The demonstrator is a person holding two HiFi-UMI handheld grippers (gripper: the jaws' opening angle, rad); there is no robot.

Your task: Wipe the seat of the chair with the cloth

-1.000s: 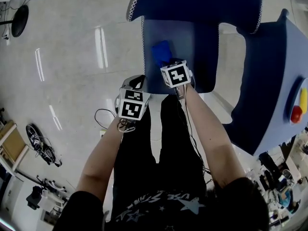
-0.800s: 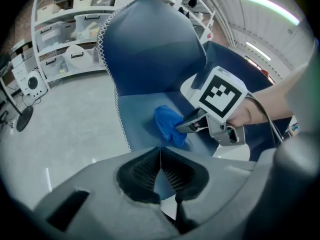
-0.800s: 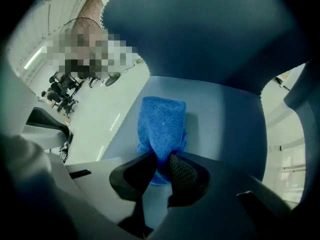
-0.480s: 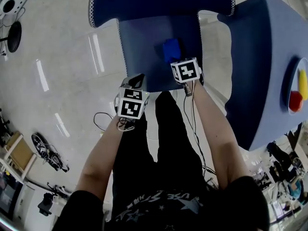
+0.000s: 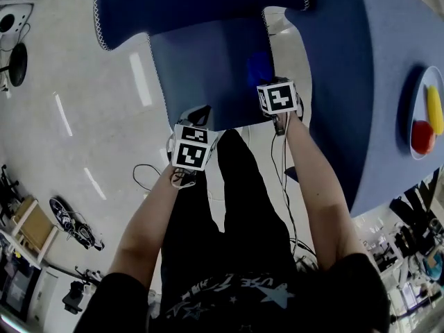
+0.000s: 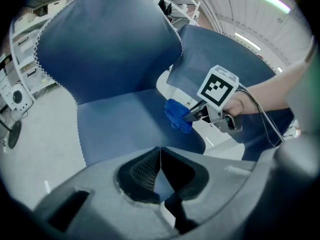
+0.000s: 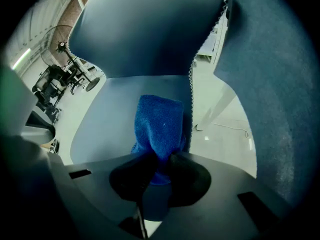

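Head view showed a blue chair, its seat straight ahead of the person and its backrest rising at the far side. Just beside the seat's right edge, across a narrow strip of pale floor, stood a table draped in blue. A plate sat on the table's far right, holding a red fruit and a yellow one. A black cable lay looped on the floor by the person's left leg.

The right gripper reached over the seat's right front corner, close to the table's hanging edge, and its fingers were clamped on the near end of a blue cloth. Right gripper view showed the cloth pinched in that gripper and resting on the seat along its stitched right border. It was bunched rather than spread. Its long axis ran away from the jaws toward the backrest, with the free end farthest from the person. The table's cover filled the right side of that view.

The left gripper hung at the seat's front left edge, well apart from the cloth. Left gripper view showed its fingers pressed together with nothing between them, pointing across the seat at the cloth and the right gripper.
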